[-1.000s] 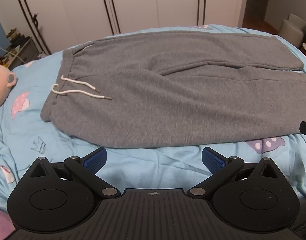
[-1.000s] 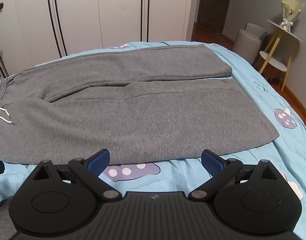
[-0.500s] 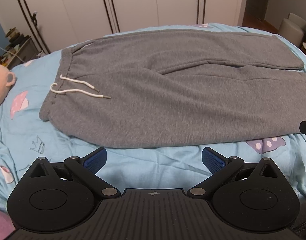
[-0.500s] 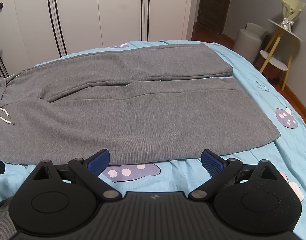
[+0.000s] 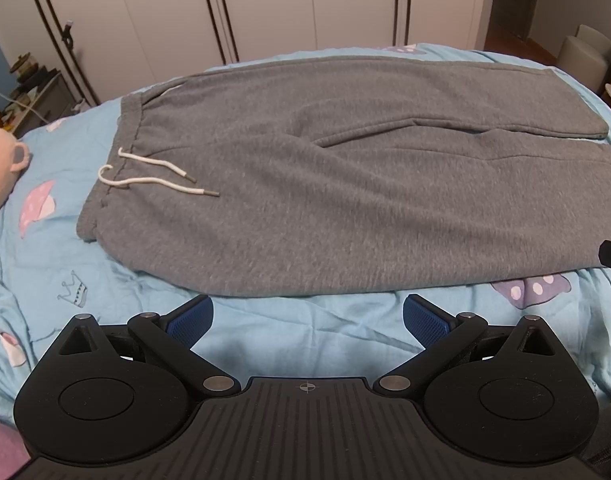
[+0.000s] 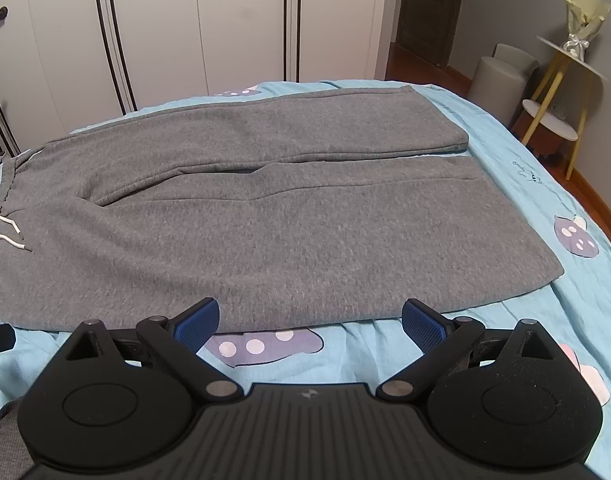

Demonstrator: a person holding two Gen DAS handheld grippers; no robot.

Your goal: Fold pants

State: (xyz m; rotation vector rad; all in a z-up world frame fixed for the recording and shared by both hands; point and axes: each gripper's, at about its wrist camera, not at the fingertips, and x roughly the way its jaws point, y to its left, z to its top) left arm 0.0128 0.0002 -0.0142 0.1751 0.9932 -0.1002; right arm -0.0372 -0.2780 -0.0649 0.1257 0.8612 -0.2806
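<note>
On the blue bedsheet [image 5: 265,332] grey pants [image 5: 345,200] lie flat, unfolded, legs side by side; left gripper [image 5: 307,318] and right gripper [image 6: 309,320] hover spread wide, empty, near the hem edge, likely poised to pinch it.

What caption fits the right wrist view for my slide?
Open right gripper hovers at the near edge of gray pants spread flat on a blue bedsheet.

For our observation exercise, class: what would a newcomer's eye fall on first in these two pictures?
Grey pants spread flat across a light blue bedsheet, legs side by side, fill both views. A white drawstring stands out at the waistband, on the left. In the foreground, both open tongs hover near the pants' near edge.
</note>
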